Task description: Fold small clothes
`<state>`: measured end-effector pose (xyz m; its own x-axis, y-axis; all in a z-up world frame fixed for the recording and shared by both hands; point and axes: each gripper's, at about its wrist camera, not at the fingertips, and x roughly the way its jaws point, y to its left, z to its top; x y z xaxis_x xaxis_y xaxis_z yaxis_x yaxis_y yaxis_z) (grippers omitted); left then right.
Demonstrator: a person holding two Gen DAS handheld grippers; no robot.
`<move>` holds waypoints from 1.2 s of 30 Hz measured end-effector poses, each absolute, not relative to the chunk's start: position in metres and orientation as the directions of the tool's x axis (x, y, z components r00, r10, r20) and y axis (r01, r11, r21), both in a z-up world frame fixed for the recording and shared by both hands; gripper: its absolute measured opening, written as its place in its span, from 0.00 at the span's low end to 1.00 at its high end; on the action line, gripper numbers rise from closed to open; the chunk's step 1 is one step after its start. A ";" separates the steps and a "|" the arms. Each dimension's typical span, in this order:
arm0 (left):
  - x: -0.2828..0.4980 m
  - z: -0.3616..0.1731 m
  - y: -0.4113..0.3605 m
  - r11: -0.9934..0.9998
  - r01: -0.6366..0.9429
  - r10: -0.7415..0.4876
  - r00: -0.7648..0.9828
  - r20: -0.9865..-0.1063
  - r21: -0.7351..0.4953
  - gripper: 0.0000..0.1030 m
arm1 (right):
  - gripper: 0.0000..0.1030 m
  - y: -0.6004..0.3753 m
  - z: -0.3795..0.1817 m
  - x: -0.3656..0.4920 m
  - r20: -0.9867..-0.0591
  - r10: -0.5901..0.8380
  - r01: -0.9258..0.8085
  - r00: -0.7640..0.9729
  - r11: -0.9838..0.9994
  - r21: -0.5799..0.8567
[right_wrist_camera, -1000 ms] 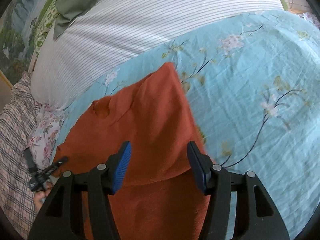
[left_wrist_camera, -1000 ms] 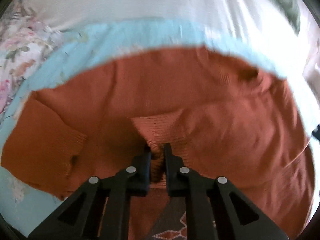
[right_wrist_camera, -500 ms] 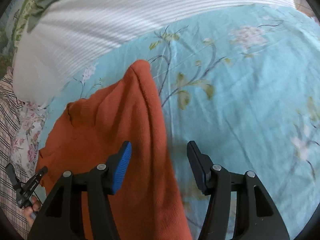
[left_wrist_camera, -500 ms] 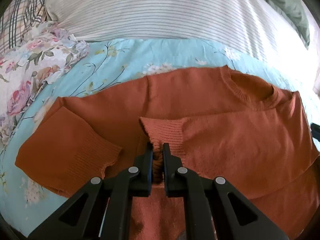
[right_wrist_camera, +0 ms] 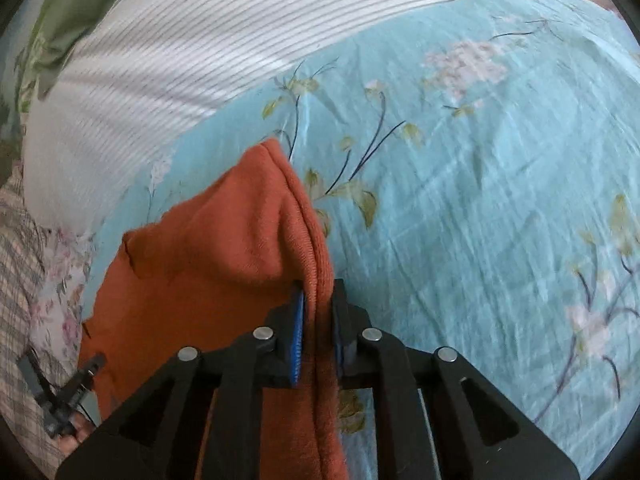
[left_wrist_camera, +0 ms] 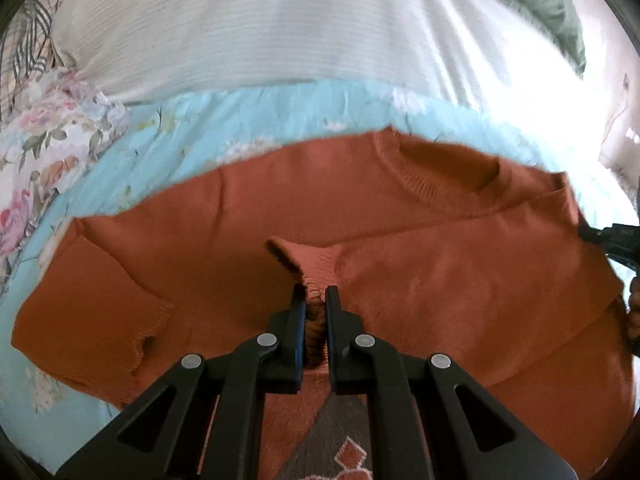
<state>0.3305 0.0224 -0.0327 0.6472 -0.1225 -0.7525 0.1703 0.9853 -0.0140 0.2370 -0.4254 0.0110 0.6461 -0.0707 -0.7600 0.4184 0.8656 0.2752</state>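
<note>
A small rust-orange knit sweater (left_wrist_camera: pixel 460 264) lies on a light blue floral bedsheet (left_wrist_camera: pixel 192 132), neck opening toward the far side. My left gripper (left_wrist_camera: pixel 312 300) is shut on the ribbed cuff of a sleeve (left_wrist_camera: pixel 316 264) folded over the sweater's middle. In the right wrist view my right gripper (right_wrist_camera: pixel 318 300) is shut on the sweater's folded right edge (right_wrist_camera: pixel 308 240), which rises in a ridge between the jaws. The right gripper also shows at the right edge of the left wrist view (left_wrist_camera: pixel 616 240). The left gripper shows at the lower left of the right wrist view (right_wrist_camera: pixel 68 392).
A white striped pillow (right_wrist_camera: pixel 224 36) lies along the far side, with a green cloth (right_wrist_camera: pixel 72 16) behind it. A pink floral fabric (left_wrist_camera: pixel 44 160) and a plaid fabric (right_wrist_camera: pixel 20 264) lie to the left. Open blue sheet (right_wrist_camera: pixel 500 200) spreads to the right of the sweater.
My right gripper has moved to the sweater's right edge and shut on it; it was open before. My left gripper has stayed shut on the sleeve cuff.
</note>
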 end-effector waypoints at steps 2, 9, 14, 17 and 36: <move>0.335 -0.040 0.030 0.989 0.146 -0.107 0.633 -0.767 -0.018 0.07 | 0.19 -0.412 0.025 0.225 -0.726 -0.097 0.400 0.681 0.879 0.259; 0.333 -0.045 0.040 0.990 0.137 -0.092 0.626 -0.774 -0.006 0.08 | 0.27 -0.385 0.001 0.217 -0.787 -0.046 0.314 0.615 0.930 0.190; 0.313 -0.037 0.059 0.993 0.110 -0.047 0.638 -0.769 0.031 0.11 | 0.36 -0.381 0.025 0.187 -0.752 -0.096 0.369 0.652 0.907 0.204; 0.295 -0.023 0.092 0.998 0.054 -0.005 0.664 -0.747 0.040 0.12 | 0.53 -0.357 0.034 0.168 -0.730 -0.030 0.293 0.683 0.926 0.236; 0.328 -0.058 0.147 0.995 -0.029 0.094 0.546 -0.833 0.093 0.39 | 0.54 -0.266 0.003 0.127 -0.761 0.174 0.150 0.625 0.930 0.336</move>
